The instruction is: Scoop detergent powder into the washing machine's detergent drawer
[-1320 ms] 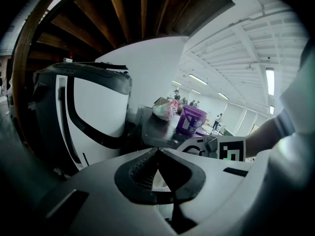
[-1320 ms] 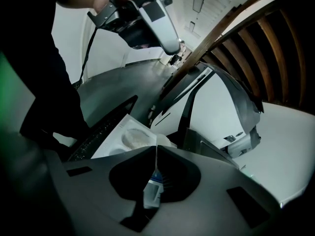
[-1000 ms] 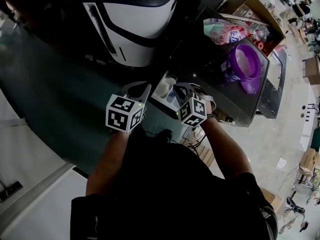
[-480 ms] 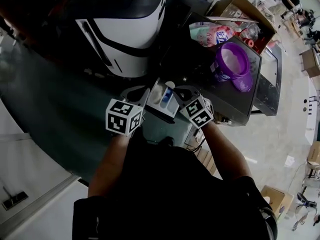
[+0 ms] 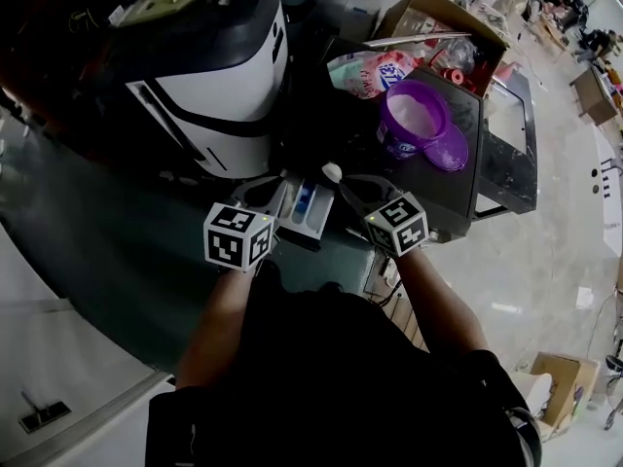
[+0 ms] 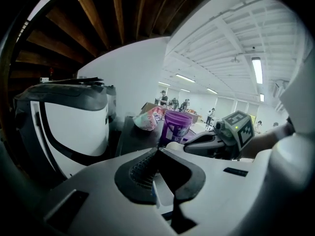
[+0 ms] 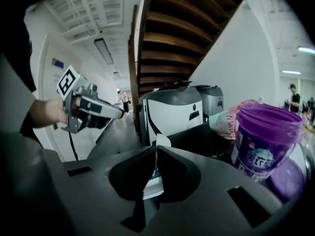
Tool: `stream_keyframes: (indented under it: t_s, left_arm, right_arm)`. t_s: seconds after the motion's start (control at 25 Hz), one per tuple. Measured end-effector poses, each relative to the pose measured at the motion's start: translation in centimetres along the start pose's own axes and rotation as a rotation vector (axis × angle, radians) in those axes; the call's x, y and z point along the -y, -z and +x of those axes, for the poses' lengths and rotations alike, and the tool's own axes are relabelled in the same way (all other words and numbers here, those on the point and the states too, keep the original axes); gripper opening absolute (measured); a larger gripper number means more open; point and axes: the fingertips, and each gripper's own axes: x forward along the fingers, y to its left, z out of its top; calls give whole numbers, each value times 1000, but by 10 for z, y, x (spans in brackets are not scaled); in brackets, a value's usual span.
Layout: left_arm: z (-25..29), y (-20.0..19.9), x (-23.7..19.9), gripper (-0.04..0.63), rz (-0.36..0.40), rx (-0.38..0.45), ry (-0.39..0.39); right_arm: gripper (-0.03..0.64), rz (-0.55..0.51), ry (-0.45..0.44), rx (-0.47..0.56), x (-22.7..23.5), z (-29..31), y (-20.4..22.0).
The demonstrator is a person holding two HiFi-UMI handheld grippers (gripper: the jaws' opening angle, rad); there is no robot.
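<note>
The washing machine point(image 5: 209, 86) is white with a dark top. Its detergent drawer point(image 5: 304, 212) is pulled out between my two grippers. My right gripper point(image 5: 343, 179) is shut on the handle of a white scoop point(image 5: 331, 171), whose bowl sits over the drawer's far right corner. In the right gripper view the scoop point(image 7: 161, 142) sticks up past the shut right gripper point(image 7: 155, 155), above the drawer point(image 7: 152, 188). My left gripper point(image 5: 278, 187) is at the drawer's left side. Its jaws meet at the tips with nothing seen between them point(image 6: 157, 151). The open purple detergent tub point(image 5: 414, 115) stands to the right.
The tub's purple lid point(image 5: 450, 152) lies beside it on a dark cabinet top point(image 5: 487, 178). A pink detergent bag point(image 5: 360, 71) and an open cardboard box point(image 5: 438, 17) lie behind. Pale floor spreads right. People stand far off in the hall.
The head view has swung, so the machine and tub sit further left and lower. The right gripper with the scoop has drawn slightly back from over the drawer. The left gripper has barely moved.
</note>
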Motion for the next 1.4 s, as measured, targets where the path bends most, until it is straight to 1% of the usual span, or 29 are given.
stream_keyframes:
  t_s: [0.16,0.4,0.56,0.76,0.96,1.12,1.24,1.4]
  left_arm:
    - [12,-12,24,8,29,7,16]
    - [26,-37,54,8,47,37,45]
    - [35,-60,63,8,56,60,88]
    - [52,-89,56,8,104,85,126]
    - [68,-120,37,8,141,125,144]
    - [73,-140,24,8,183,150,163]
    - [75,-150,12,9,179,168,174]
    - [77,-149,5,8,167,174,203]
  right_arm:
    - [23,170,5,108,18,-41,-7]
    - [22,317,-3,247,36,-99,-20]
    - [23,389,22,326,54,-123,-29]
    - [23,432,80,400,82,-137,-46]
    - [23,417,115,435,103,-136,-73]
    - [23,442,147,474,116,-134,-89]
    - [23,453,156,496,120,-127,-101]
    - [23,467,162,506,118,-122,-112]
